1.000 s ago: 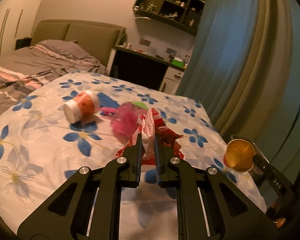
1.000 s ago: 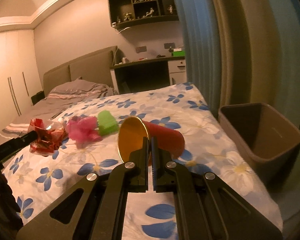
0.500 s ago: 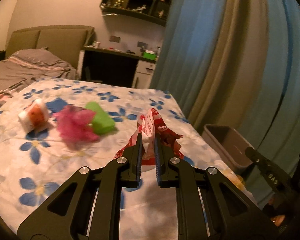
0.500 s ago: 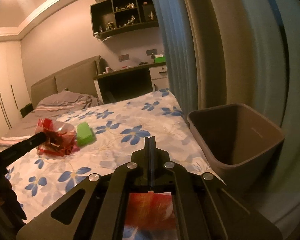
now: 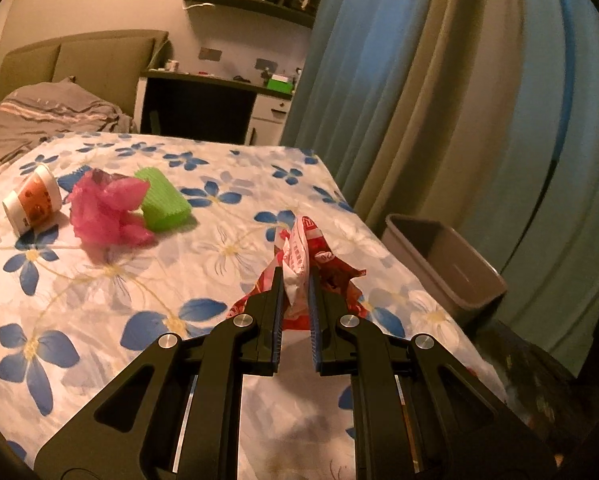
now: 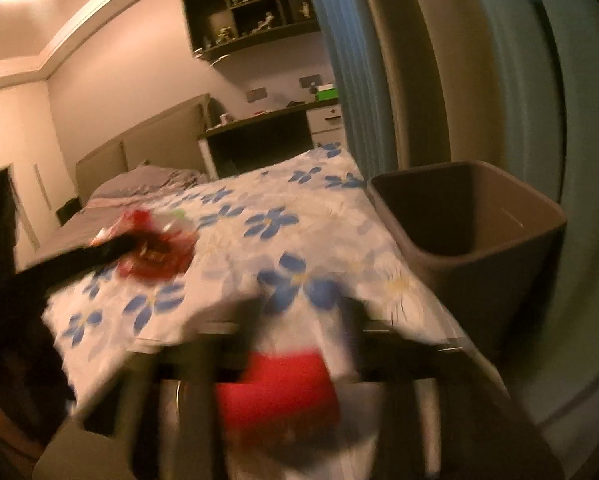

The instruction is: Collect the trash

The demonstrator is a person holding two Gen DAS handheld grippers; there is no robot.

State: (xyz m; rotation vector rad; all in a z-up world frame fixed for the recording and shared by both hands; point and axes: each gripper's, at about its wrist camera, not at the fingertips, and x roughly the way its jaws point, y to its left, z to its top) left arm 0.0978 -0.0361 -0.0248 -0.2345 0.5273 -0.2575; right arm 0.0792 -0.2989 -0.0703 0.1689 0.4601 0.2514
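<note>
Carrying step: left gripper point(image 5: 295, 280) clamps the wrapper point(image 5: 299, 264) beside the bin point(image 5: 443, 264); right gripper point(image 6: 299, 312), blurred, is opening around a red cup point(image 6: 277, 392). Next: reach over the bin, release.

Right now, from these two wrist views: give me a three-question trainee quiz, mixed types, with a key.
1. True or false: the left tongs are shut on the red and white wrapper.
2. Multiple choice: where does the brown bin stand? A) on the bed B) on the floor beside the bed's corner, by the curtain C) under the desk.
3. Fill in: the crumpled pink bag lies between the paper cup and the ______ sponge-like block.

Key: 1 true; 2 B; 3 green.
</note>
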